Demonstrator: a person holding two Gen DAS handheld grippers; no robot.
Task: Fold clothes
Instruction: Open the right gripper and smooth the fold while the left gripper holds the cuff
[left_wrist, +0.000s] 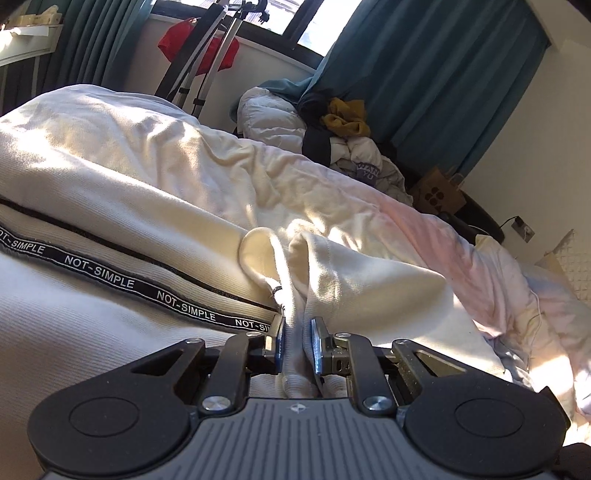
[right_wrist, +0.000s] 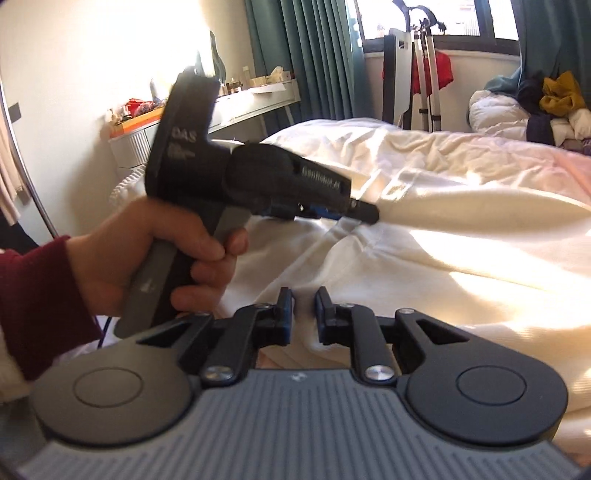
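On the bed (left_wrist: 424, 221), the cream ribbed garment with black "NOT-SIMPLE" tape (left_wrist: 110, 229) lies spread. The left gripper (left_wrist: 295, 341) clamps its bunched edge (cloth between both pads). The right gripper (right_wrist: 303, 314) pinches a fold of it.

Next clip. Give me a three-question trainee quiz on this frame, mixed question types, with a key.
1. True or false: the left tool is shut on the cream garment.
2. The black tape on the garment reads: A) KEEP-SIMPLE B) NOT-SIMPLE C) NOT-SAMPLE
3. What colour is the cloth hanging on the folded metal stand by the window?

Key: 1 true, fabric is pinched between its fingers. 2 B. 3 red.
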